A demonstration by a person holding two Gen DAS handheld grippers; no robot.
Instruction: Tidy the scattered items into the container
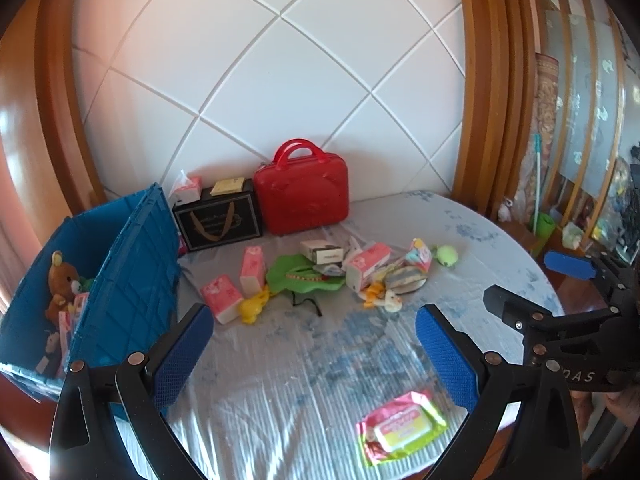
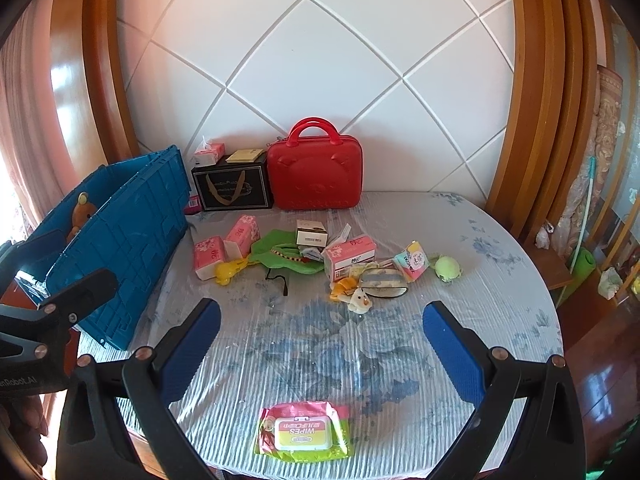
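**Wipes pack lies loose near the table's front edge**

While the left gripper [image 1: 314, 344] hovers with fingers spread and empty, the pink-and-green wipes pack [image 1: 400, 426] lies flat below it, well apart from the blue crate [image 1: 128, 264].

Right wrist view: the right gripper [image 2: 320, 338] is spread too, wipes pack [image 2: 303, 431] between its fingers' line, label upside down.

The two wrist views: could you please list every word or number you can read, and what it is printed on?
"WIPES": wet wipes pack, upside down.
"24": pink tissue packs.
"enRobot.AI", cut off: left gripper.
"DAS", cut off: right gripper.
Black gift box and small cartons: too blurred to read.
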